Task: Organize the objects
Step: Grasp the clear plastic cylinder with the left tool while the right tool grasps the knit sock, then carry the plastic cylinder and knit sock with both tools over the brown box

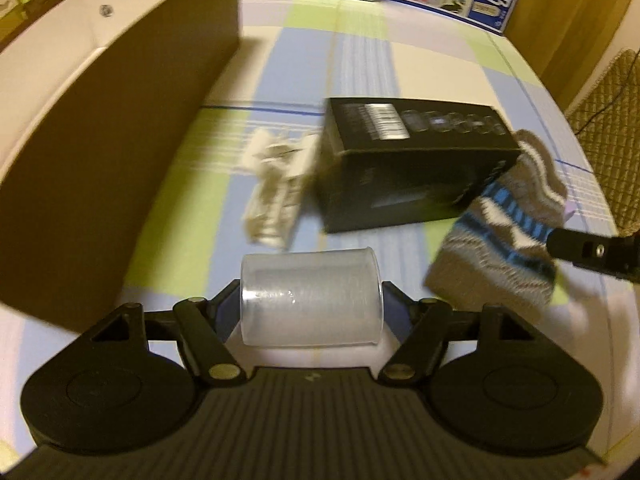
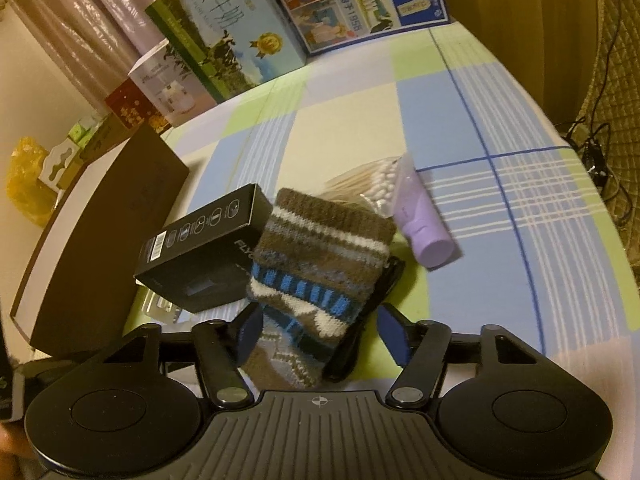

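My left gripper (image 1: 311, 304) is shut on a clear plastic cup (image 1: 310, 300), held sideways above the checked tablecloth, next to the large brown storage box (image 1: 120, 152). Ahead lie a black product box (image 1: 408, 160), a clear blister pack (image 1: 276, 184) and a striped knit sock (image 1: 504, 252). My right gripper (image 2: 316, 334) is open, its fingers on either side of the sock (image 2: 320, 264), with a black strip (image 2: 360, 320) lying beside the sock. The black box (image 2: 204, 248), a bag of cotton swabs (image 2: 372, 188) and a purple tube (image 2: 424, 228) lie around it.
The brown storage box (image 2: 92, 248) stands at the left, white inside. Milk cartons and printed boxes (image 2: 240, 40) line the table's far edge. A chair and cables (image 2: 600, 152) are off the table's right side.
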